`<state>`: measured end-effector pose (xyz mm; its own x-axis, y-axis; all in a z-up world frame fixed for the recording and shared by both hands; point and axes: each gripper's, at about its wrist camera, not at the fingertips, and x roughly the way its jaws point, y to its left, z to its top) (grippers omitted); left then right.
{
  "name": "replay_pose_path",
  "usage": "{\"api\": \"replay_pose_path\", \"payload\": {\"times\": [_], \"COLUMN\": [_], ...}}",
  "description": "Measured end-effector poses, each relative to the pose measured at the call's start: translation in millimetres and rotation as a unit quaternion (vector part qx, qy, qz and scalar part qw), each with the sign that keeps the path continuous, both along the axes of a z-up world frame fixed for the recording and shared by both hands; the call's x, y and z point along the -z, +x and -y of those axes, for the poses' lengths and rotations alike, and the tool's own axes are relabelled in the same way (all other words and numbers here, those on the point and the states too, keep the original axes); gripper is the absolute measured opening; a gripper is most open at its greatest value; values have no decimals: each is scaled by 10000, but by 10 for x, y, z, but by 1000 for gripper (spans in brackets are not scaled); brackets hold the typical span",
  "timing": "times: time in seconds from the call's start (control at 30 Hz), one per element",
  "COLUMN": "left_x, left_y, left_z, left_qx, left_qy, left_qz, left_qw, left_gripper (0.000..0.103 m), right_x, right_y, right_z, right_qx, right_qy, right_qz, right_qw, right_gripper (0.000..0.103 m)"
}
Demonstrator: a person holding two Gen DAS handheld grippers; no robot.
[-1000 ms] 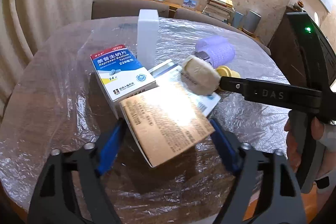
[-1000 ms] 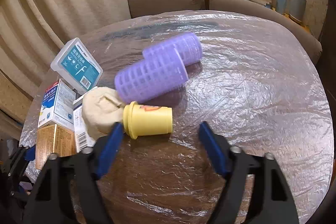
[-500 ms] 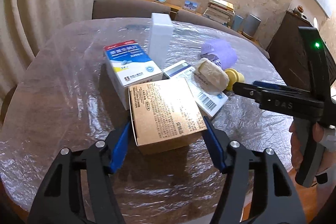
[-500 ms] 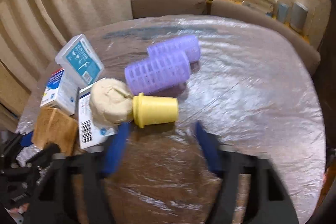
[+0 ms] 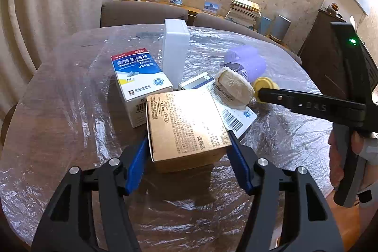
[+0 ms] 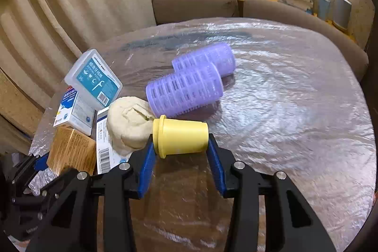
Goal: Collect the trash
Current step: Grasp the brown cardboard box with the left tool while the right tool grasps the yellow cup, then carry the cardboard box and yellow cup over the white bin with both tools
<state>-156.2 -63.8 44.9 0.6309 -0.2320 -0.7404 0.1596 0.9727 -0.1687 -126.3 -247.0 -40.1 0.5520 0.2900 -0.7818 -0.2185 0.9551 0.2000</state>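
Observation:
My left gripper [image 5: 186, 145] has its jaws closing, and both blue pads touch the sides of a brown cardboard box [image 5: 186, 124] that rests on the table. The yellow plastic cup [image 6: 180, 136] lies on its side with my right gripper [image 6: 180, 145] shut on it, one pad at the rim and one at the base. Against the cup's rim sits a beige crumpled wad [image 6: 128, 124], lying on a flat white barcode box [image 6: 104, 148]. In the left wrist view the right gripper's finger [image 5: 307, 105] reaches in from the right to the cup [image 5: 264, 84].
Two purple hair rollers [image 6: 186, 91] lie behind the cup. A blue-and-white medicine box [image 5: 139, 79] and an upright white floss case [image 5: 176, 51] stand behind the brown box. Crinkled plastic film covers the round table [image 6: 295, 122]. Chairs stand at its far edge.
The brown box went from tilted to flat on the table and the left jaws narrowed onto its sides. The right gripper moved up to the yellow cup and closed on it.

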Motion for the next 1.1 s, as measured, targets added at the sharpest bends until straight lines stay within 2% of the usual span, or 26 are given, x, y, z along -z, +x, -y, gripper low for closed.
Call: {"api": "replay_pose_path", "payload": {"times": [0.23, 0.77, 1.1], "left_x": [-67, -276, -343], "left_y": [-112, -248, -402], "left_z": [-34, -155, -148], "left_qx": [107, 65, 172], "left_qy": [-11, -179, -150], "left_qz": [53, 322, 378], "left_qw": [9999, 9993, 9990], "left_gripper": [63, 59, 59], "right_x": [-65, -121, -136], "right_y": [-303, -628, -828], "right_z": [50, 42, -3], "right_qx": [-70, -206, -288], "right_qy": [71, 305, 247], "right_qz": [50, 87, 92], "right_qw": [9999, 9993, 9992], "right_gripper": [42, 42, 42]}}
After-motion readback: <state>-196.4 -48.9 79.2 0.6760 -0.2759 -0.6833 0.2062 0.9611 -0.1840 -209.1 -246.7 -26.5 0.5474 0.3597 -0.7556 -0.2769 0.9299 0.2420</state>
